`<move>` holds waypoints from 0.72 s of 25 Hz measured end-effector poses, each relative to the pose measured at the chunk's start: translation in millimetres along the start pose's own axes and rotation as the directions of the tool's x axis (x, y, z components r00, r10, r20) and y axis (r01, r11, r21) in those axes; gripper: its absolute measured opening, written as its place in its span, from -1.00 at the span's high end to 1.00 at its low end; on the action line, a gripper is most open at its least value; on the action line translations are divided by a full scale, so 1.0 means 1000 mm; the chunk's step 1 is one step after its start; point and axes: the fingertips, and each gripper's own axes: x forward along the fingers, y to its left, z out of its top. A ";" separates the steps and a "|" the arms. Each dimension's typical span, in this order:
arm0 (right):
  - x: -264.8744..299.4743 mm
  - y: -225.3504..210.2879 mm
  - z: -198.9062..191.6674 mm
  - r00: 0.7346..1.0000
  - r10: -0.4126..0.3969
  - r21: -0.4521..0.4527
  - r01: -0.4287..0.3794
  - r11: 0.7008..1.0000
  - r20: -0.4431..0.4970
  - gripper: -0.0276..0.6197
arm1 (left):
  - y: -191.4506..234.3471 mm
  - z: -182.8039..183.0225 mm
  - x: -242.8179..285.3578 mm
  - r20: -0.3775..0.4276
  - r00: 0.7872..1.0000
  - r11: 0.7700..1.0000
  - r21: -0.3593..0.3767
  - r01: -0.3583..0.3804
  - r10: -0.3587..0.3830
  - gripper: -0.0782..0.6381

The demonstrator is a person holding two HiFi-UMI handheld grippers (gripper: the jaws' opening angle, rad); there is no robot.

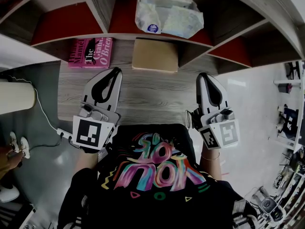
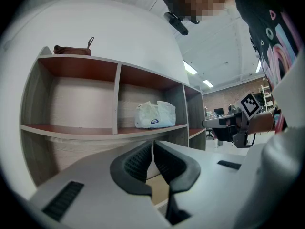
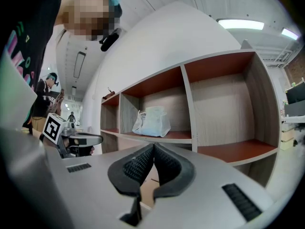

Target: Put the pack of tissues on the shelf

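Note:
The pack of tissues point(image 1: 167, 16) in clear white wrap lies in the middle compartment of the shelf point(image 1: 205, 41); it shows too as the pack of tissues point(image 2: 155, 115) and the pack of tissues point(image 3: 152, 121), resting on the red board. Both grippers hang back from the shelf, level, apart from the pack. My left gripper point(image 1: 114, 72) is shut with nothing between its tips, seen as the left gripper point(image 2: 152, 144). My right gripper point(image 1: 202, 76) is shut and empty as well, seen as the right gripper point(image 3: 153, 148).
A brown cardboard box point(image 1: 155, 55) and a pink book point(image 1: 90, 52) lie on the lower board. A brown pouch point(image 2: 72, 49) sits on top of the shelf. A white cable point(image 1: 45, 118) runs over the floor at left. Desks and chairs point(image 2: 224, 128) stand beyond the right end.

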 end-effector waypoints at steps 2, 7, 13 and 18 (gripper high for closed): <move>0.005 0.003 0.007 1.000 0.015 -0.001 -0.015 1.000 0.013 0.86 | 0.001 0.000 0.000 -0.001 1.000 1.000 0.001 -0.002 0.002 0.69; 0.002 0.002 0.002 1.000 0.011 -0.006 -0.011 1.000 -0.003 0.86 | 0.002 0.000 -0.001 -0.003 1.000 1.000 0.002 -0.004 0.004 0.69; 0.009 0.006 0.009 0.999 0.036 -0.003 -0.036 0.999 0.010 0.86 | 0.001 0.000 0.000 -0.001 1.000 1.000 0.008 0.001 -0.001 0.69; 0.010 0.005 0.007 0.999 0.040 0.005 -0.040 0.999 0.008 0.87 | 0.000 -0.001 0.002 -0.007 1.000 1.000 0.008 0.003 -0.003 0.69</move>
